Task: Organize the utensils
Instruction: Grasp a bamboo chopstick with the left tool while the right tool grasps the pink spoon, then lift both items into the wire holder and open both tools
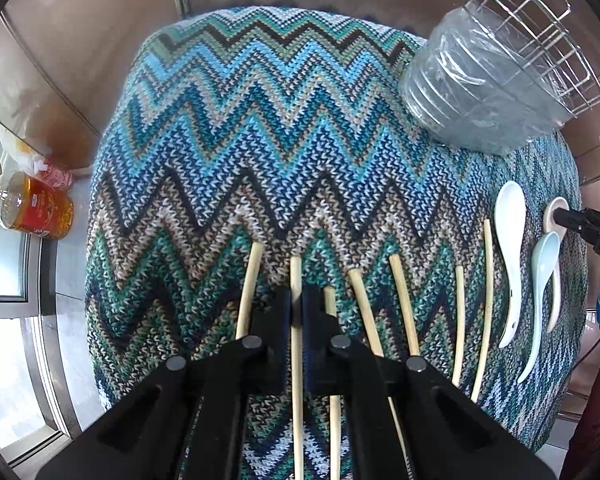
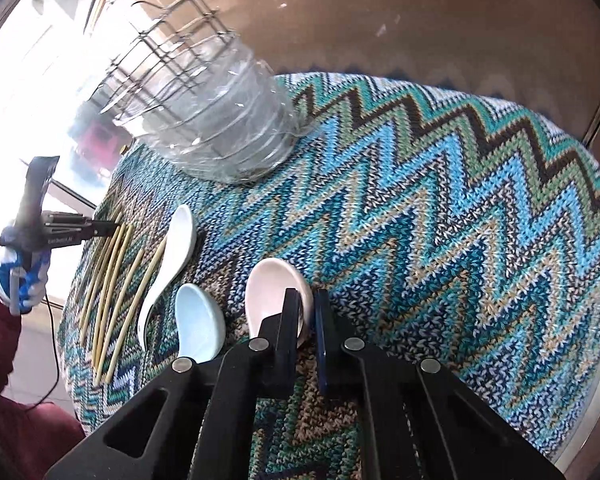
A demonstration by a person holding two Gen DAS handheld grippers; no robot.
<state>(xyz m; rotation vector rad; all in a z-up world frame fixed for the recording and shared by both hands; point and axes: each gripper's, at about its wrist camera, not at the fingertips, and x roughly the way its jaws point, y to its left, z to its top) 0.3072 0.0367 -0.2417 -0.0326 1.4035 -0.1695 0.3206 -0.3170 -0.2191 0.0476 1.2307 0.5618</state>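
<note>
Several bamboo chopsticks (image 1: pixel 400 300) lie side by side on a zigzag knit cloth (image 1: pixel 260 140). My left gripper (image 1: pixel 297 292) points down at them and is shut on one chopstick (image 1: pixel 296 272), which runs between its pads. To the right lie a white spoon (image 1: pixel 510 240), a pale blue spoon (image 1: pixel 542 280) and a cream spoon (image 1: pixel 556 204). In the right wrist view my right gripper (image 2: pixel 306 296) is shut on the rim of the cream spoon (image 2: pixel 268 284), beside the pale blue spoon (image 2: pixel 198 316) and the white spoon (image 2: pixel 176 240). The left gripper (image 2: pixel 112 226) shows at the chopsticks (image 2: pixel 116 280).
A wire basket holding a clear plastic container (image 1: pixel 500 80) stands at the cloth's far right corner, also seen as the basket (image 2: pixel 204 120) in the right wrist view. An oil bottle (image 1: pixel 32 208) and a plastic bag (image 1: pixel 24 152) sit by the window at the left. The cloth's edges drop away all round.
</note>
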